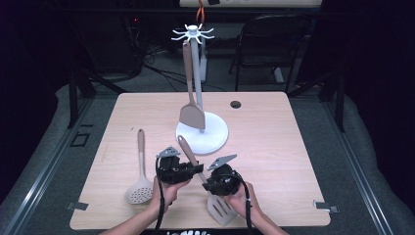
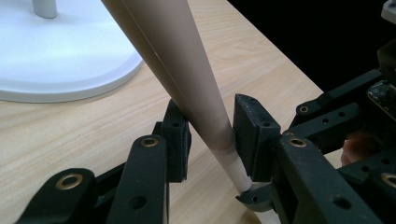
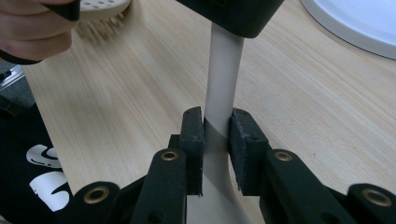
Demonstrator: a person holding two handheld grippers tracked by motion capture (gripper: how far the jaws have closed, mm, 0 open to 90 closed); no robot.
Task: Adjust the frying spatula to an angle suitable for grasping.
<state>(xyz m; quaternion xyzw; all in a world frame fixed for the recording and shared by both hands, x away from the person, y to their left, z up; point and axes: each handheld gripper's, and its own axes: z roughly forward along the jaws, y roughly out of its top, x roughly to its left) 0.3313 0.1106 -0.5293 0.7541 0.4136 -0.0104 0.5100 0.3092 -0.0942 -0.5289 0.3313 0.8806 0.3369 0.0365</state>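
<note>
A beige slotted turner (image 1: 221,209) is held tilted above the table's front, handle end up toward the stand. My left gripper (image 1: 198,169) is shut around the middle of the handle. In the left gripper view the jaws (image 2: 212,135) press the thick tapered handle (image 2: 177,60). My right gripper (image 1: 208,185) is shut lower down, near the blade. Seen from the right gripper view, its jaws (image 3: 216,135) clamp the turner's thin pale neck (image 3: 223,79). The left gripper's black body (image 3: 229,14) sits just above on the same handle.
A white utensil stand (image 1: 215,134) with a hooked top stands at mid-table, and a beige solid spatula (image 1: 191,115) hangs from it. A perforated skimmer (image 1: 140,188) lies at the front left. The stand's base (image 2: 60,60) is close behind the grippers.
</note>
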